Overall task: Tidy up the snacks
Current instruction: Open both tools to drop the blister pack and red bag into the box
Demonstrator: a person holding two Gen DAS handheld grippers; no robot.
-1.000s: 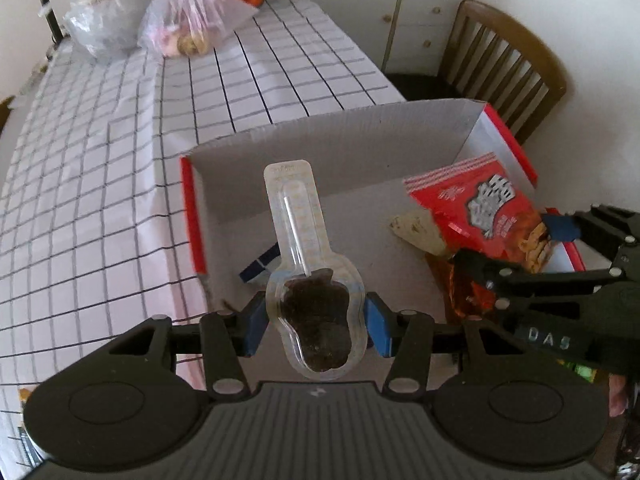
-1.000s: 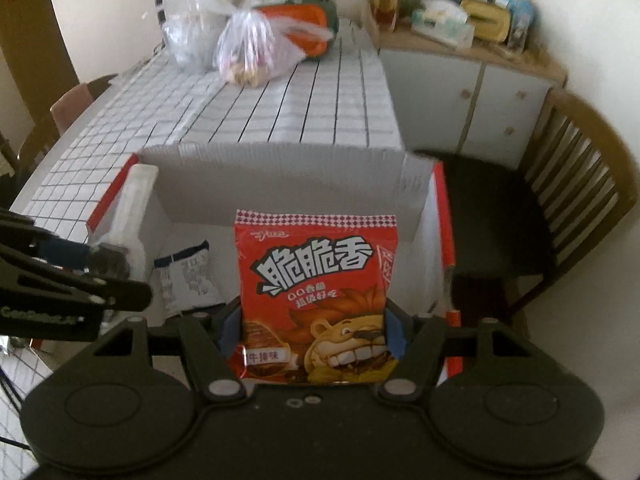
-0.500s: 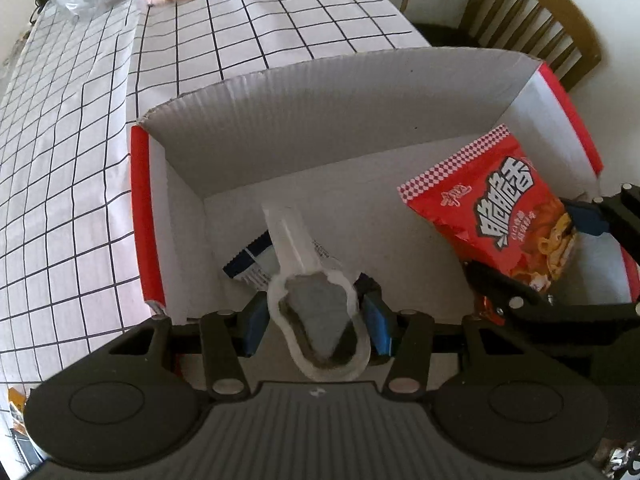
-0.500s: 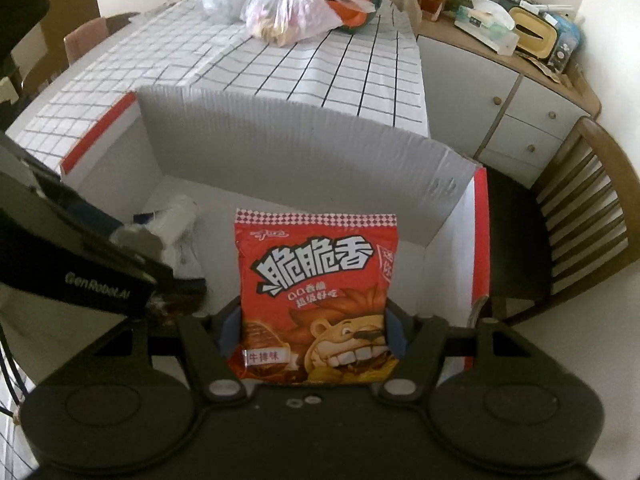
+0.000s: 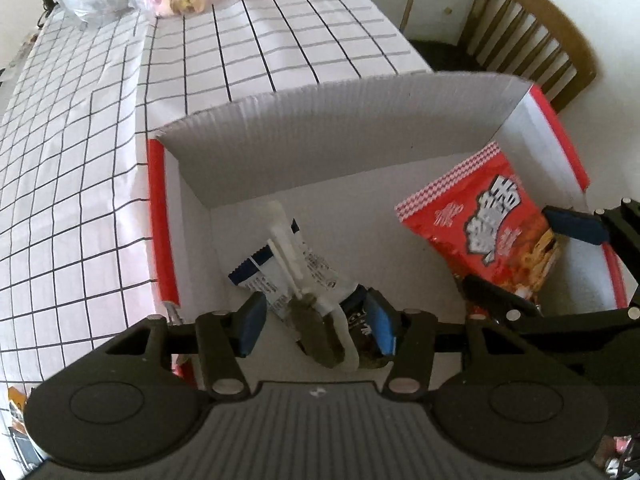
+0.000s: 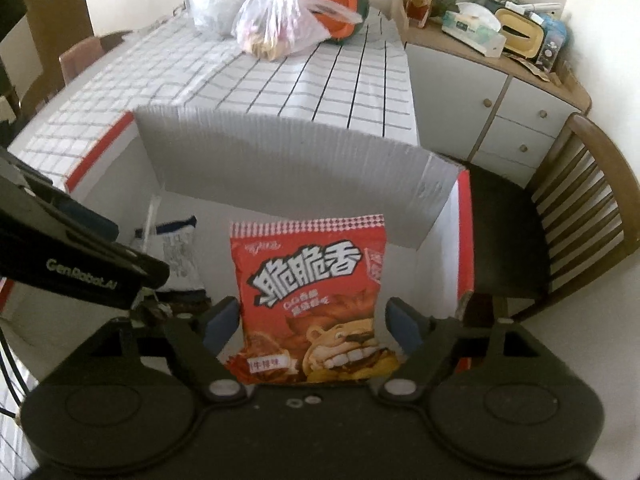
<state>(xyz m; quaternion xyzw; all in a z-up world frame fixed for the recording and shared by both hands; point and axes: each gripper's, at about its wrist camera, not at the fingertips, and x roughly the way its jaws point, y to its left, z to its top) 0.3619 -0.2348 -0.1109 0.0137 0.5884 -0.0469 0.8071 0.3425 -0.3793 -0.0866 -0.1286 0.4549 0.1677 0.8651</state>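
Left tool [image 5: 316, 326] parted — lollipop pack [image 5: 320, 332] between, right tool [image 6: 314, 326] spread beside chip bag [image 6: 312, 300]

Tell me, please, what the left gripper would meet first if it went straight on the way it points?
Probably the clear candy pack lying between the open left gripper's fingers, on the white wrapper in the box; depth is unclear.
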